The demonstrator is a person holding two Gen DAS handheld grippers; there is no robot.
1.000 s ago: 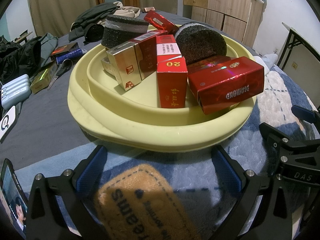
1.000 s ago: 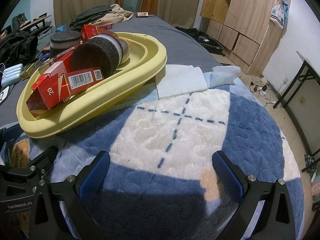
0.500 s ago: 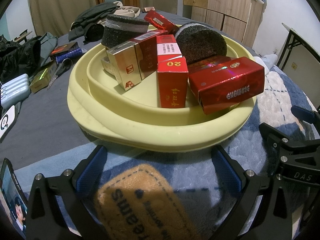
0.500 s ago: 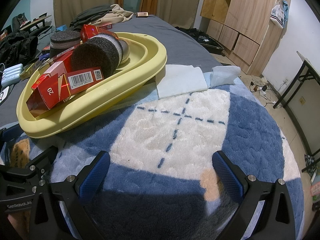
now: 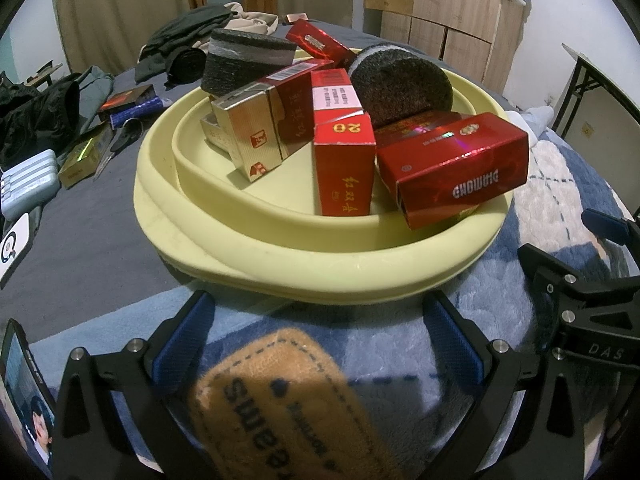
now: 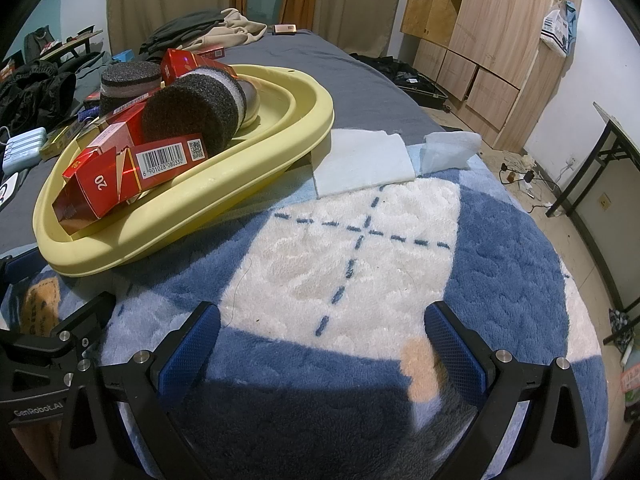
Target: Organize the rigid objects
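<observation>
A pale yellow basin (image 5: 280,264) (image 6: 224,184) rests on a blue and white fleece blanket (image 6: 360,248). It holds several red cigarette boxes, such as one marked 20 (image 5: 344,168) and one marked DIAMOND (image 5: 452,164), a gold box (image 5: 248,136) and two dark foam cylinders (image 5: 400,88) (image 5: 244,60). My left gripper (image 5: 316,340) is open just in front of the basin's near rim, over a tan blanket patch (image 5: 280,400). My right gripper (image 6: 320,344) is open over bare blanket, right of the basin. Both hold nothing.
Dark clothes (image 5: 36,116), a light blue case (image 5: 24,184), scissors (image 5: 116,148) and small boxes lie on the grey sheet left of the basin. A phone (image 5: 20,392) sits at the left edge. Folded white cloths (image 6: 360,160) lie beyond the blanket. Wooden wardrobes (image 6: 492,40) stand behind.
</observation>
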